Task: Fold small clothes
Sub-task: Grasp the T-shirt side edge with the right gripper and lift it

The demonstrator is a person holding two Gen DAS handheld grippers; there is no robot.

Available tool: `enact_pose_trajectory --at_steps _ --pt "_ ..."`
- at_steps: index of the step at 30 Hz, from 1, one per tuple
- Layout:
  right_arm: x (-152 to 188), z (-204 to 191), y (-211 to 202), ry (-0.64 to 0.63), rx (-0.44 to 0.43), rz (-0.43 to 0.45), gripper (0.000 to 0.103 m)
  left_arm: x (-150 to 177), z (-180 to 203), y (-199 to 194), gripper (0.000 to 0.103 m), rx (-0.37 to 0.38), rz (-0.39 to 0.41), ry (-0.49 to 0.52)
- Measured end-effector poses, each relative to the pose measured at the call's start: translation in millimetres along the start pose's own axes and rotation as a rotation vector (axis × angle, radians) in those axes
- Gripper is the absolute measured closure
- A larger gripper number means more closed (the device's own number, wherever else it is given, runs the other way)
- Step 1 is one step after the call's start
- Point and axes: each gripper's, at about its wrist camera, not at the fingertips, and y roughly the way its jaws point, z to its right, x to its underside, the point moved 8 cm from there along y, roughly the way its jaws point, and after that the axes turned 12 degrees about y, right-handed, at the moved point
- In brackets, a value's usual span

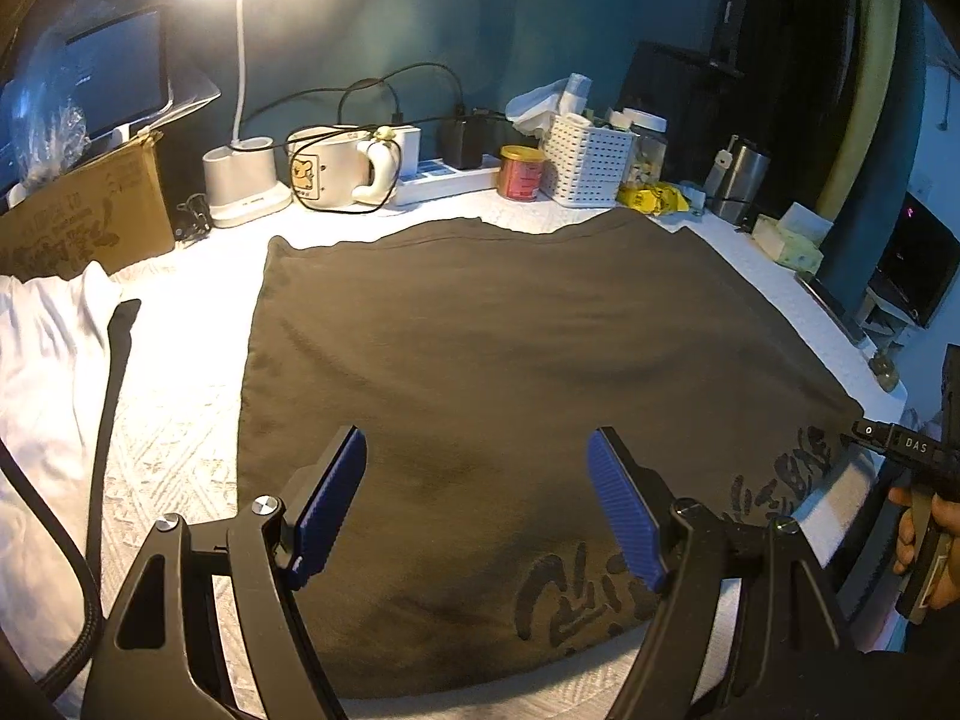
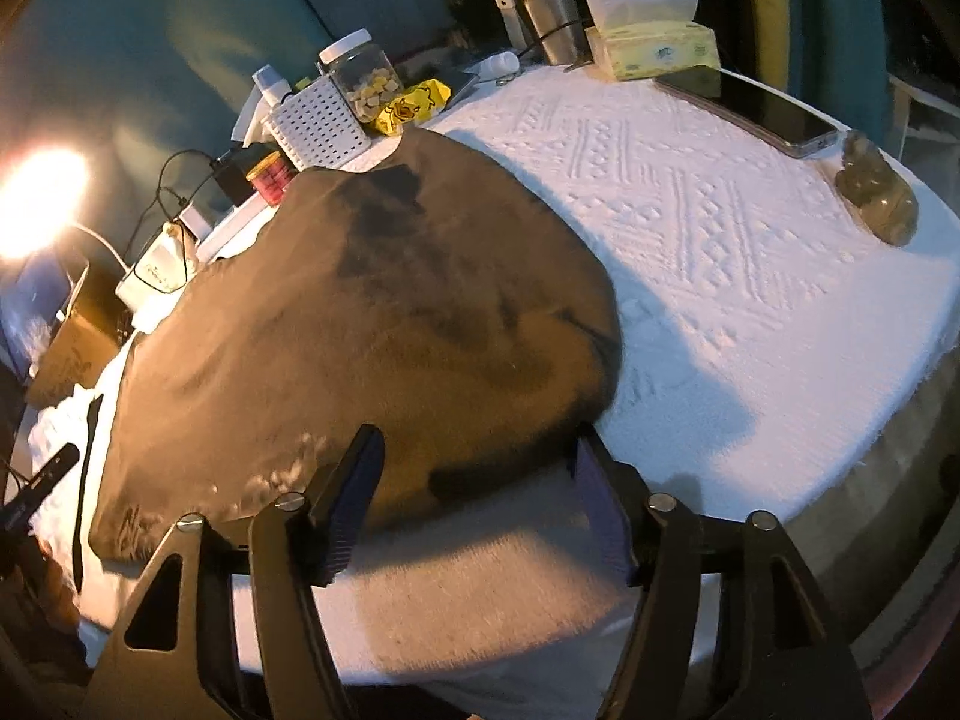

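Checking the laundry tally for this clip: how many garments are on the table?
2. A dark shirt lies spread flat mid-table, under both open grippers. A white garment lies bunched at the left edge, partly out of frame; more may be hidden there.

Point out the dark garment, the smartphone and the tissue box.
dark garment (image 1: 510,360): left wrist view, middle of the spread fabric.
smartphone (image 2: 762,105): right wrist view, centre of its dark screen.
tissue box (image 2: 660,51): right wrist view, yellow front face.
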Motion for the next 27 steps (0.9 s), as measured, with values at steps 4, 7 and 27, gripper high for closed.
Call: enact_pose_trajectory --at_steps 4,7,27 --pt "-5 -9 9 -0.011 0.006 0.011 0.032 1 -11 7 0.027 -0.009 -0.016 -0.023" --pt "-10 -18 18 -0.007 -0.020 0.010 0.032 2 -16 12 0.027 -0.014 -0.030 -0.030" --pt "-58 -84 97 -0.097 -0.101 -0.001 0.033 0 -59 47 0.027 -0.045 -0.100 -0.070"
